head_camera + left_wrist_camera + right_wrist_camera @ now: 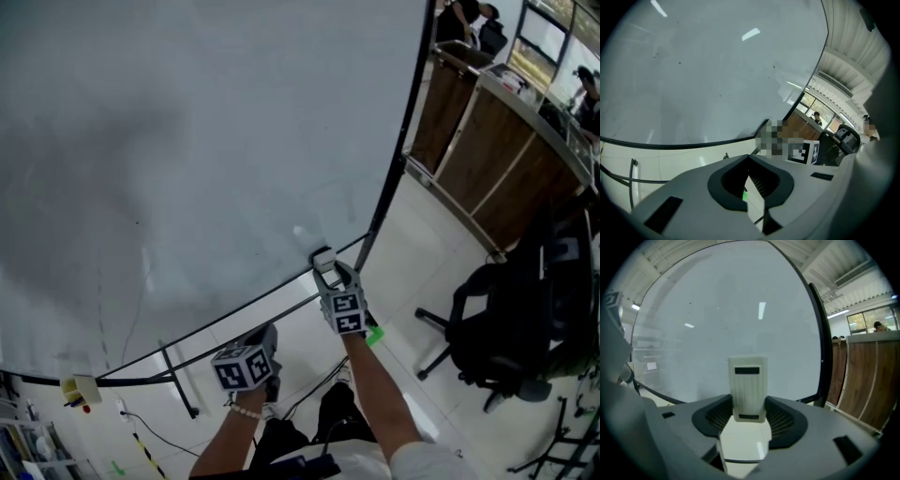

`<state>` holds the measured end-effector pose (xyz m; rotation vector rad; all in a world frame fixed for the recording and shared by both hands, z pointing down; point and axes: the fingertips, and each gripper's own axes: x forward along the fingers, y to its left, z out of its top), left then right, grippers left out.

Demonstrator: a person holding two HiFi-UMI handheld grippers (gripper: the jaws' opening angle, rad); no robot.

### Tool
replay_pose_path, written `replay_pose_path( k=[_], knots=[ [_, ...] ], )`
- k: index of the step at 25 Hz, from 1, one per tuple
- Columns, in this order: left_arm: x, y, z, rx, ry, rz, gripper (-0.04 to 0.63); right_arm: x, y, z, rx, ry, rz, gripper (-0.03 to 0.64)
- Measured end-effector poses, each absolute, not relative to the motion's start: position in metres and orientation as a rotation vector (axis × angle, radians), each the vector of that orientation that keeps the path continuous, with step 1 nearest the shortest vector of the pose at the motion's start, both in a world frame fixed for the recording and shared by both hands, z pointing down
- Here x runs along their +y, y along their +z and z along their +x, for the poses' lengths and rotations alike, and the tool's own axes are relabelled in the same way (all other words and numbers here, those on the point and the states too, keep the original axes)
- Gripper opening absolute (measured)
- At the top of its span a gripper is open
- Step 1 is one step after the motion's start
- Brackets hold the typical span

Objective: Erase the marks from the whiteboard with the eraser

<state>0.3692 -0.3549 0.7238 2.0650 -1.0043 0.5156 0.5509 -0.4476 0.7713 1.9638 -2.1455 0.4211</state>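
Right gripper view: the eraser (748, 387) is seen clamped upright btwn the jaws of the right gripper (749, 414), in front of the whiteboard (717, 310). In the head view it is placed at the whiteboard's lower right cnr, just beside the dark frame (394, 178). Whether it touches the surface cannot be settled. The left gripper (749, 161) is found w/ jaws closed together on nothing, held below the whiteboard's bottom edge and apart from it.

Step judged: wiping stage, poss. near its end, since the whiteboard looks largely clean. Only faint grey smudging twd its upper left, a few dark specks and thin pale streaks (142, 277) nr its lower left are noted. Next move, as judged: eraser to be pressed flat and carried leftwards over those traces, w/ a firm grip.

Not determinable: whether the smudging is ink, shadow or reflection. Bright dashes are prob. ceiling-light glare. The whiteboard's top and left edges are cut off in the head view. The eraser's wiping face is shown in no view.
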Motion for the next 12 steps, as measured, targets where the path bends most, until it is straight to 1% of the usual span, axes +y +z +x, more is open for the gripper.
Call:
replay_pose_path(
  k=[7, 12],
  knots=[
    [-0.355, 0.727, 0.432, -0.977, 0.543, 2.073, 0.000, -0.456, 0.771, 0.627, -2.149, 0.356, 1.924, 0.249],
    [-0.359, 0.732, 0.461, -0.978, 0.556, 2.066, 0.000, -0.461, 0.778, 0.666, -2.153, 0.352, 1.912, 0.249]
  ],
)
